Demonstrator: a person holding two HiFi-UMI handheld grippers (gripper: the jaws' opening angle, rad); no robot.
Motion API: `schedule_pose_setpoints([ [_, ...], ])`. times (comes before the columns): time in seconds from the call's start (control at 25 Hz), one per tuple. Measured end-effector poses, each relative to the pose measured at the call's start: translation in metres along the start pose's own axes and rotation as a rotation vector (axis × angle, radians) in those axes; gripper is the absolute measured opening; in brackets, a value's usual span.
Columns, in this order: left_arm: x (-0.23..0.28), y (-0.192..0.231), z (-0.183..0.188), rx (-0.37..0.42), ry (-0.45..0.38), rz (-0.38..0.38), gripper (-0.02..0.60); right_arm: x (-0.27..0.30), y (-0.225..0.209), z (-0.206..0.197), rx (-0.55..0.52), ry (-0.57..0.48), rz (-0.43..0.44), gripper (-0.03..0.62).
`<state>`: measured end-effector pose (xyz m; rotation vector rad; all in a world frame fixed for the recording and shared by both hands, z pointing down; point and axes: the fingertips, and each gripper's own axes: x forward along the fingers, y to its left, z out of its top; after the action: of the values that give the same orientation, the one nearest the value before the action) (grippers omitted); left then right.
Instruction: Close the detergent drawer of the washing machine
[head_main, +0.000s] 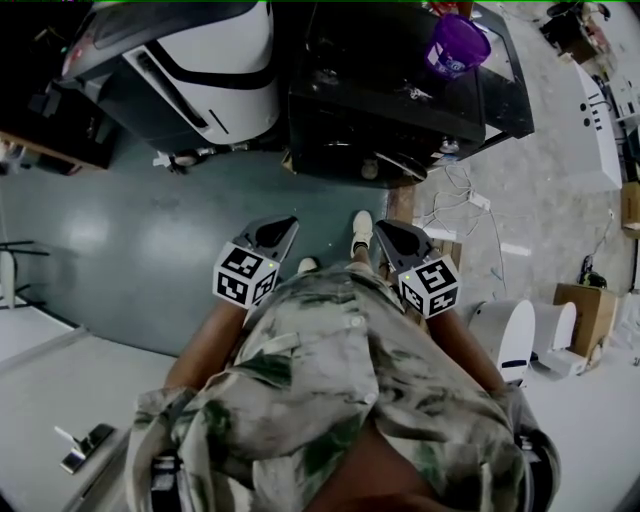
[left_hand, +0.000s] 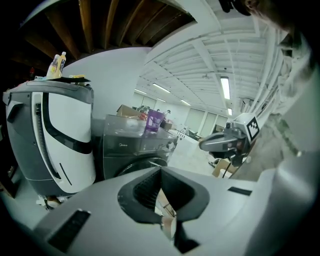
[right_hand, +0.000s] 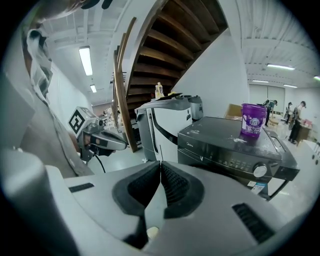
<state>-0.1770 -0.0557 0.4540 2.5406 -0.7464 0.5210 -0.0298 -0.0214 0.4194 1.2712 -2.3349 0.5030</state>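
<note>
In the head view, the left hand-held gripper (head_main: 274, 234) and right hand-held gripper (head_main: 396, 240) are held closed and empty, well apart from the dark-grey metal washing machine (head_main: 400, 100), likely because its drawer (right_hand: 200, 150) already looks shut.

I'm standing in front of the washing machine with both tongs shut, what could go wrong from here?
The purple container stands on top of the washing machine; a hard push or a stray swing might tip it. Cables lie on the floor beside the machine, on your right: you might trip if you step that way.
</note>
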Motion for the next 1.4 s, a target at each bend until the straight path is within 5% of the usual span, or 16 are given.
schedule_pose_setpoints([
  [1.4,-0.007,-0.009,-0.02,-0.057,-0.008,-0.021,0.025,-0.02,0.023,-0.017,-0.08,0.068,-0.005,0.021],
])
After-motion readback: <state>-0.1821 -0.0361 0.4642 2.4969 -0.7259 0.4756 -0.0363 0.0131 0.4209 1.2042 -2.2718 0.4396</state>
